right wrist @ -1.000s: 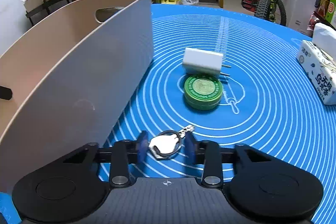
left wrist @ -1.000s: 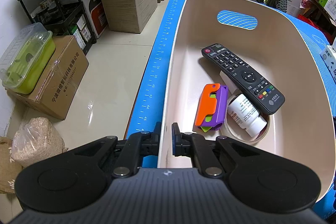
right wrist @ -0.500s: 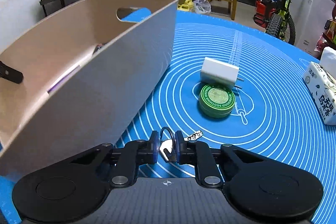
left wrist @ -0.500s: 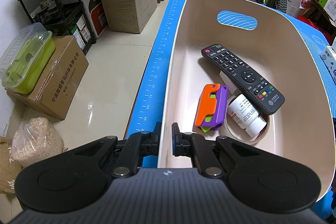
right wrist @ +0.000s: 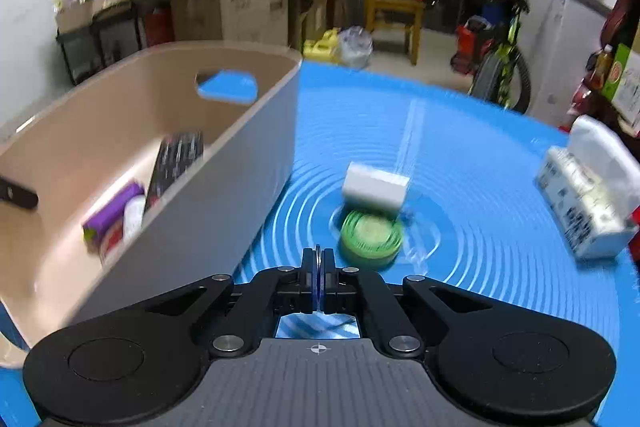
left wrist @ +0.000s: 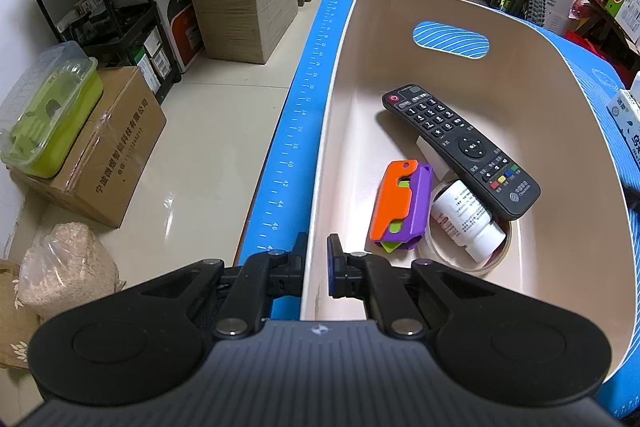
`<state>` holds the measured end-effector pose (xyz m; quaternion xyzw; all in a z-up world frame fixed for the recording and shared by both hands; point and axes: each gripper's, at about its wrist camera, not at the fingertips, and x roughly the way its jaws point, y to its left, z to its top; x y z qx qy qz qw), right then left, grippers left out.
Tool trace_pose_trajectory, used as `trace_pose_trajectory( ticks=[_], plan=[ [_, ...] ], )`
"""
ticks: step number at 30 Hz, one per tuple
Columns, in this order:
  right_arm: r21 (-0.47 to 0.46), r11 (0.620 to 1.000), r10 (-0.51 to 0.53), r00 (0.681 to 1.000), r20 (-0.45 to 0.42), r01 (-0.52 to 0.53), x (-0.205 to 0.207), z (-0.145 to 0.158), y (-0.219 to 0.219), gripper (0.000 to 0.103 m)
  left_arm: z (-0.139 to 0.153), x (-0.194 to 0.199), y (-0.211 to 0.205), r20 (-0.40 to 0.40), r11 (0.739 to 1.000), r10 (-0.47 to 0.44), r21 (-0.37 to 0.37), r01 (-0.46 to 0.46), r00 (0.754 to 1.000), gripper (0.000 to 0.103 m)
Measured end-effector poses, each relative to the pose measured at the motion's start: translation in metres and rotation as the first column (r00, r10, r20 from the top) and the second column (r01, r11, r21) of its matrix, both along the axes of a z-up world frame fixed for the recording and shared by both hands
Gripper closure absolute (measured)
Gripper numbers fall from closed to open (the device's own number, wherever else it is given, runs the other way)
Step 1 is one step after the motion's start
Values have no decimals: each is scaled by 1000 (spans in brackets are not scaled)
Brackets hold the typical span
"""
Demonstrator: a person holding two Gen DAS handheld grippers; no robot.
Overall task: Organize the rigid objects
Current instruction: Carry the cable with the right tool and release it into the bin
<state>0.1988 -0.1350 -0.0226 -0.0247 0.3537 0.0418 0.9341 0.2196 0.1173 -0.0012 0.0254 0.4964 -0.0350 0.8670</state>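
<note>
the near rim of the beige bin is clamped by the left gripper, one finger seen outside the wall and one inside, the jaws nearly closed on that thin wall. the bin is stood on the blue mat, along its left edge.

inside the bin a black remote is laid slantwise, its near end propped on a white pill bottle. that bottle is rested in a roll of tape at the near end of the floor. just left of the bottle an orange and purple toy is laid flat, touching the remote's underside region; what the pale block under the remote is cannot be told.

over to the right wrist view, and it is blurred. the right gripper is held above the mat, just right of the bin's long wall, and its jaws have just been closing: they are now pressed almost together, with a thin metal key ring pinched edge-on between them. the keys themselves are hidden behind the fingers.

further out on the mat a green round tin is seen, with a white charger block touching its far side. a tissue pack is set well apart, at the far right of the mat. the remote, the toy and the bottle are glimpsed again through the bin's open top.
</note>
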Motion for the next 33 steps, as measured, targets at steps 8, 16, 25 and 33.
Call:
trace_pose_trajectory(
  ticks=[8,16,25,33],
  plan=[
    [38,999,-39,984,173,33,-7,60,-10,90,0,0,1,0,1000,0,0,0,1000,94],
    [59,994,73,961,268,-92,-1,109,23,90,0,0,1,0,1000,0,2,0,1000,94],
    [34,955,286,943,170,-296,30,104,102,90,0,1,2,1,1000,1,5,-1,1000,94],
    [37,932,360,933,-10,-359,61,67,157,90,0,0,4,2,1000,-1,1,1,1000,94]
  ],
)
